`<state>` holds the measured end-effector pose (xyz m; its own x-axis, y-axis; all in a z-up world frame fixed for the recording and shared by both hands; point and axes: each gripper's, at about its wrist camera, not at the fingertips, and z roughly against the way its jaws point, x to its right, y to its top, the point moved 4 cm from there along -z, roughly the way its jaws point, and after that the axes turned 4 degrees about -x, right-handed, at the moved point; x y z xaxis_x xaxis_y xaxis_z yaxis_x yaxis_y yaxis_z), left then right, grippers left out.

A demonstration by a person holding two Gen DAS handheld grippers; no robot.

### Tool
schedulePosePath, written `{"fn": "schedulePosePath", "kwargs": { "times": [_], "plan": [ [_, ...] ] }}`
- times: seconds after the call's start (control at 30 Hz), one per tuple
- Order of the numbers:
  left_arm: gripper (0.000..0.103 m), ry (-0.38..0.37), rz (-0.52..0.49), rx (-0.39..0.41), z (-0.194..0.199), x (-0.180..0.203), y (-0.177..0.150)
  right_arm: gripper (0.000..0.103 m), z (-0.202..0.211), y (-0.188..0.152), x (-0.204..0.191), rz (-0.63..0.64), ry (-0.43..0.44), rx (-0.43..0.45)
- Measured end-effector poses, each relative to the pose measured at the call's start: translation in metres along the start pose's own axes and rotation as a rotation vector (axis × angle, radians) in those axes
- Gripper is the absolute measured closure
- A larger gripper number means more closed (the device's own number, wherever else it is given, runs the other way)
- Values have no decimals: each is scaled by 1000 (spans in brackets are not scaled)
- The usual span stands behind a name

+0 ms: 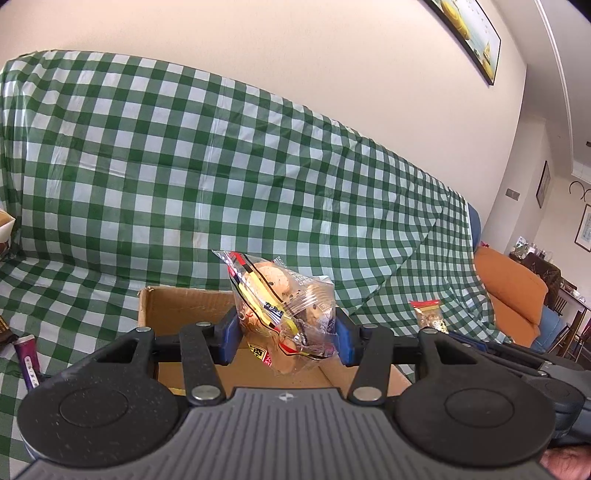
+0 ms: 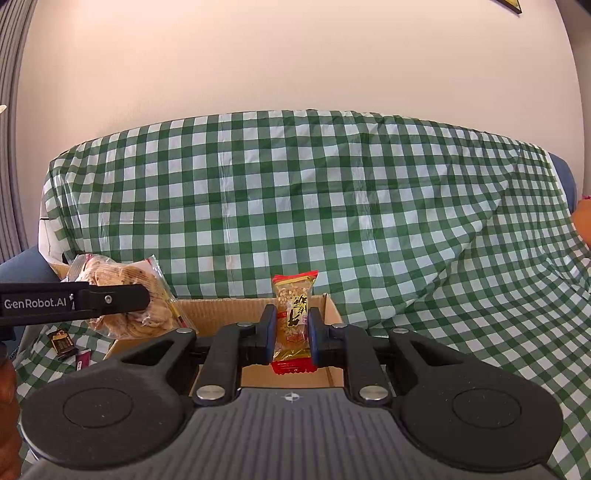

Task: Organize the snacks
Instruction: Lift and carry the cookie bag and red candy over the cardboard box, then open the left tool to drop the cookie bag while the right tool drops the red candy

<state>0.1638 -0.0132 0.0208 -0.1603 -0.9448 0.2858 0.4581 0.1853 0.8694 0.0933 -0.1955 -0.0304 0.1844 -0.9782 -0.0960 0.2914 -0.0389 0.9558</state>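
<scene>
Left gripper [image 1: 286,332] clamps a clear cookie bag [image 1: 284,314] half-wide; right gripper [image 2: 291,332] pinches a peanut-candy packet [image 2: 294,319] narrowly, cardboard box [image 2: 229,314] below both.

You're in a home living room: a sofa [image 1: 221,177] draped in a green-checked cloth stands against a cream wall, a framed picture [image 1: 469,33] hangs above it, an orange cushion [image 1: 509,291] sits at its right end, and dining furniture [image 1: 565,295] stands beyond that.

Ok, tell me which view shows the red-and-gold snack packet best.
The right wrist view: the red-and-gold snack packet stands upright, close and centred, clamped by the right gripper. The left wrist view shows it small, at the side.
</scene>
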Motion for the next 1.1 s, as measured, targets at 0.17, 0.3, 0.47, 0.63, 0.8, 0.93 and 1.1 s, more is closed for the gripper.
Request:
{"fn": "schedulePosePath", "kwargs": {
  "times": [0.17, 0.3, 0.47, 0.63, 0.8, 0.93, 1.1],
  "plan": [
    [48, -11, -6, -3, -1, 2, -1, 85, -2, 1, 0, 0, 3, -5],
    [48, -12, -6, -3, -2, 3, -1, 85, -4, 0, -1, -1, 5, -11],
    [48, -10, -9, -4, -2, 3, -1, 85, -5, 1, -2, 1, 8, -8],
    [48, -13, -7, -5, -3, 2, -2, 85, -5, 1, -1, 1, 10, -10],
    [48, -13, -7, -4, -3, 2, -2, 85, -5, 1, -1, 1, 11, -13],
    [48, -15, -6, -3, -3, 2, -3, 85, -5, 1, -1, 0, 12, -16],
    [48, -16, -6, -3, -4, 2, -3, 85, -5, 1, 0, 6, 15, -16]
  ]
}}
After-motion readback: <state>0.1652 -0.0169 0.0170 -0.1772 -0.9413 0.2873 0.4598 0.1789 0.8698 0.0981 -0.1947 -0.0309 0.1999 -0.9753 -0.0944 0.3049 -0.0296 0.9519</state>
